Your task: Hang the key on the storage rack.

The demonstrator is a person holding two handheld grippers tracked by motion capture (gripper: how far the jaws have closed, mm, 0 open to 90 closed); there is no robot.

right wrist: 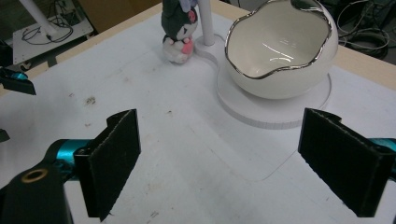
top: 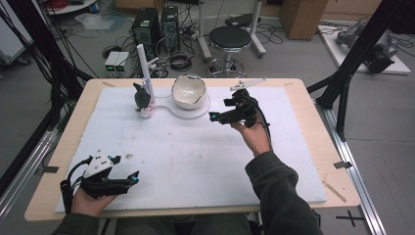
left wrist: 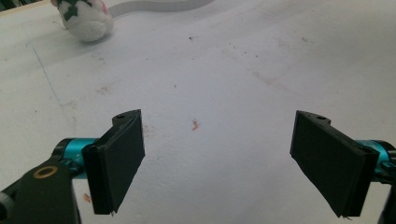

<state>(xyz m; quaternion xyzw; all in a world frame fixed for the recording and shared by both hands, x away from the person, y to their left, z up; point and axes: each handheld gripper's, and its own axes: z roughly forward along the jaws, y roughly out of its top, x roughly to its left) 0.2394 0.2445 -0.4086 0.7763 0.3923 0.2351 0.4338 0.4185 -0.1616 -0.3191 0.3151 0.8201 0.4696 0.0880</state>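
On table point(top: 303, 161), far centre: white bowl point(top: 188, 91) on round white base point(top: 195, 110), small plush toy point(top: 142, 98) beside white post point(top: 145, 68) at bowl's 9 o'clock. Right tool point(top: 215, 117) at bowl's 4 o'clock, near, apart; jaws spread, empty. From right tool view bowl point(right wrist: 280, 46) at 1 o'clock, toy point(right wrist: 177, 30) at 11. Left tool point(top: 129, 178) near table's near-left edge, jaws spread, empty; toy point(left wrist: 86, 18) at its 11 o'clock, well apart.

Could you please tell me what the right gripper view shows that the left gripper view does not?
Right gripper view alone: the white egg-shaped bowl with a silver rim, standing on its round white base, the white post, and the plush toy's dark head. Left gripper view alone: a small reddish fleck on the mat, between its open jaws. Both share the white mat, the plush toy, and open black jaws holding nothing.
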